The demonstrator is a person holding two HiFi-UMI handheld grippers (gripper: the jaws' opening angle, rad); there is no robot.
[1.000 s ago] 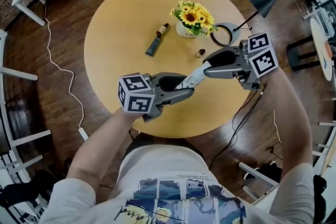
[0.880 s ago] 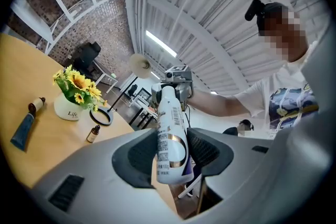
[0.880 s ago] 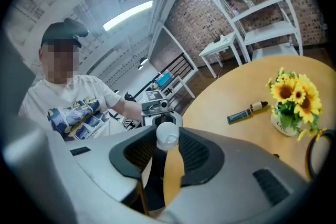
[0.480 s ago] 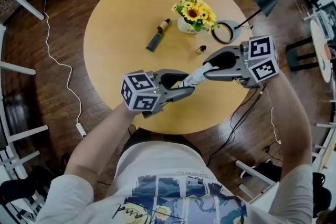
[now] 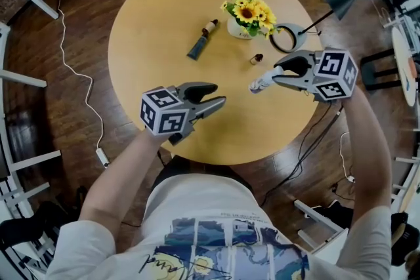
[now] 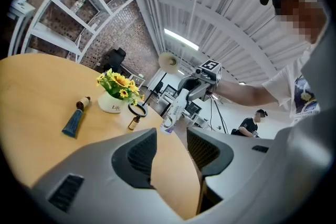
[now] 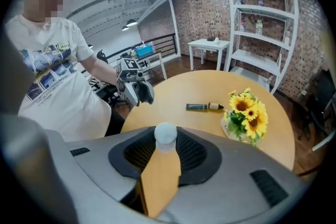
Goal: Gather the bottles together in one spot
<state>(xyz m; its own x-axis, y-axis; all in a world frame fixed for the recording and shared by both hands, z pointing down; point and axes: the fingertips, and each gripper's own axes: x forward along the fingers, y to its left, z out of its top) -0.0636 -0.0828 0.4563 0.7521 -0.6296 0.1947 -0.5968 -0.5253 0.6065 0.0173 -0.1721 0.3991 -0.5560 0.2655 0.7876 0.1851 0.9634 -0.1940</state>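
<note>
L gripper (image 5: 218, 93), lower centre of the head view, has its jaws spread wide w/ nothing between them, hovering over the near part of the round table (image 5: 151, 16). R gripper (image 5: 276, 76), centre right, grasps a white bottle (image 5: 261, 82) above the tabletop, cap toward frame left, jaws easing apart a touch w/ the bottle between the pads. Small brown bottle (image 5: 256, 60) sits just above it, blue tube (image 5: 202, 40) lies further up-left, and the white pot (image 5: 237, 29) near the top holds sunflowers (image 5: 249, 10).
</note>
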